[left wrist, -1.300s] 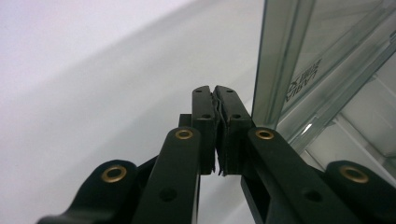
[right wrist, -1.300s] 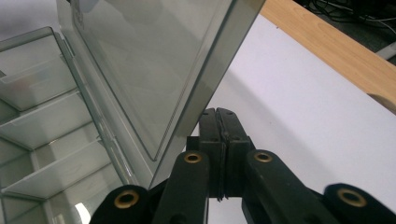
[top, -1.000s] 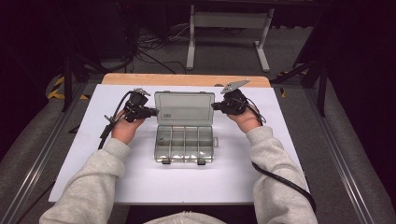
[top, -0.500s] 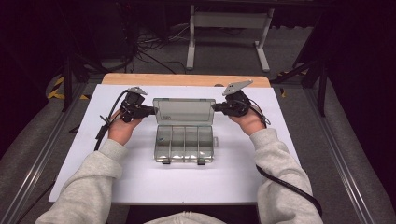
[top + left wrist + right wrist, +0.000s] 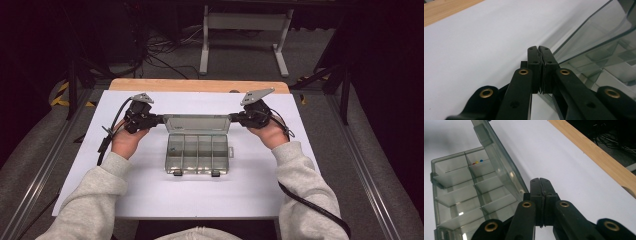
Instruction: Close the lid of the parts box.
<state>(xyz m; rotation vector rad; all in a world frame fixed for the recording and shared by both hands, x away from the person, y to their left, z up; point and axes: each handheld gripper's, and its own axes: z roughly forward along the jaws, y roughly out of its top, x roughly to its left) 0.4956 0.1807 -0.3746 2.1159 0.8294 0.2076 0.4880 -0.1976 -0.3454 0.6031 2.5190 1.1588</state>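
1. Organizer box [image 5: 197,151], of smoky, see-through plastic, is seen lying open on the white table cover [image 5: 150,195], near the middle of the table, between the 2 grippers.
2. Its lid [image 5: 196,123] is raised at the far side and stands tilted up; the tray part is rectangular, flat-walled, and split by thin partitions into compartments.
3. 2 small dark latches are seen on the tray's near edge in the high view.
4. The left gripper [image 5: 159,119] is held at the lid's left end, its jaws pressed together with nothing seen between them; in the left gripper view the tips [image 5: 539,50] sit just beside the lid's edge, and whether they touch it cannot be told.
5. The right gripper [image 5: 233,119] is held at the lid's right end, its jaws likewise closed flat on each other; in the right gripper view the tips [image 5: 540,181] are seen just beside the lid's corner.
6. The jaws are matte black, with brass-coloured rivets.
7. In the right gripper view, tiny red, yellow and blue bits [image 5: 477,162] are seen in 1 far compartment; they are too small to be made out in the high view.
8. A bare wooden table edge [image 5: 200,85] is seen beyond the white cover.
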